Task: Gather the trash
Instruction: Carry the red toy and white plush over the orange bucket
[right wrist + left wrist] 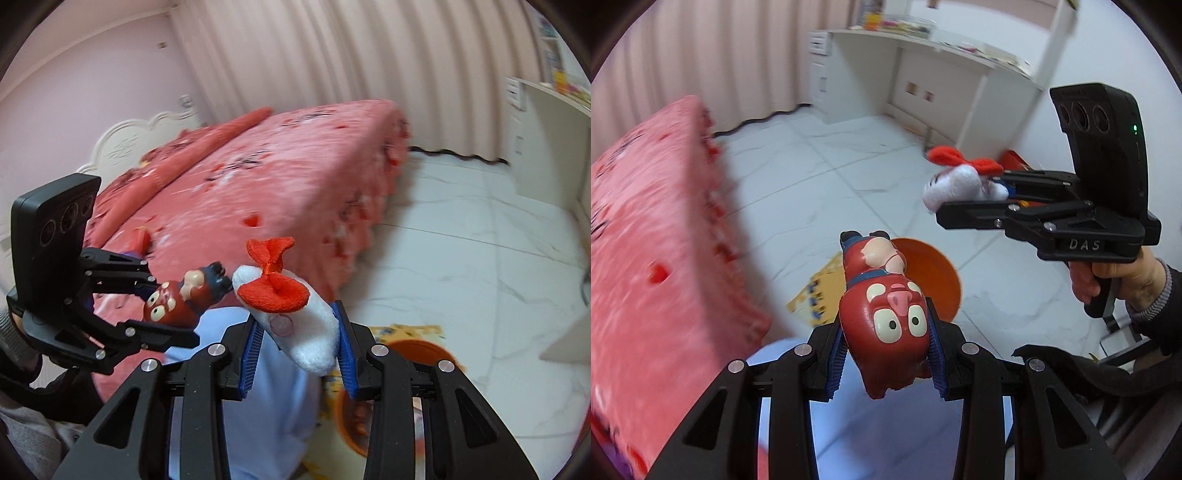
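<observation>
A: What did the left gripper (886, 354) have at that moment?

B: A red pig figurine (882, 314), pinched by the head between the blue pads (936, 354), with its feet pointing away from the camera. The jaws were narrowed onto it and it hung clear of the floor.

A: And the other hand?

B: The right gripper (297, 354) was clamped on a white plush toy (306, 332) with a red bow (273, 284) on top. From the left wrist view the same plush stuck out past the right gripper's fingertips, over the white tiled floor (812, 177).

A: So both were loaded. Where was the bin?

B: An orange tub (934, 273) sat low on the floor beyond the pig, beside a yellow patterned card (816, 291). In the right wrist view the tub was below and slightly right of the plush. The pink bed (277, 192) lay to the left side.

A: Which step, would you say?

B: Carrying, I judged: both items picked up and held above the tub's neighbourhood, neither released yet.

A: What did the next move need?

B: Bringing each gripper squarely over the tub's mouth, then opening one at a time. The two toys were nearly touching, so I thought a little separation would keep one drop from knocking the other.
</observation>
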A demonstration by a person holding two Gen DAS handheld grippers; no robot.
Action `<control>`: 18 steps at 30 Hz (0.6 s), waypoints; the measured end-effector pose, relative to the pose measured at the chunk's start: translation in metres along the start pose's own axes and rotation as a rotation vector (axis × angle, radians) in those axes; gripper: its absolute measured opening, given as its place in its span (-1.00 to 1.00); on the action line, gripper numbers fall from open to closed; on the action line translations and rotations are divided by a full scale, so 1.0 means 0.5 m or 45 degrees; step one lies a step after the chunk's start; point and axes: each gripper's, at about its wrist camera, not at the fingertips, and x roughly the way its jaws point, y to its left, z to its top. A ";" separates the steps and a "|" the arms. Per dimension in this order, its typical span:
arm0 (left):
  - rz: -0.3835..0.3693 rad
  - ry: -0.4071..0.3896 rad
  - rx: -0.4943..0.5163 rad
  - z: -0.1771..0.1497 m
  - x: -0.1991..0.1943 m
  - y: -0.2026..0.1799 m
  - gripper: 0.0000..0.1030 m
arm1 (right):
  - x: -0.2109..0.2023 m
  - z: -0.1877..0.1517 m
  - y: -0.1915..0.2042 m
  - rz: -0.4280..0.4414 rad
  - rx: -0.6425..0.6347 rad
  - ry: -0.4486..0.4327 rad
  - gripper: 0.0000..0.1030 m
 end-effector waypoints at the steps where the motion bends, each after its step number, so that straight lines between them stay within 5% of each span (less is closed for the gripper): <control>1: -0.018 0.013 0.019 0.014 0.021 -0.008 -0.24 | -0.004 -0.004 -0.019 -0.021 0.015 -0.002 -0.29; 11: -0.142 0.122 0.109 0.086 0.184 -0.041 -0.23 | -0.009 -0.073 -0.189 -0.149 0.226 0.031 -0.29; 18: -0.164 0.223 0.084 0.089 0.264 -0.027 -0.22 | 0.035 -0.100 -0.234 -0.180 0.274 0.083 -0.29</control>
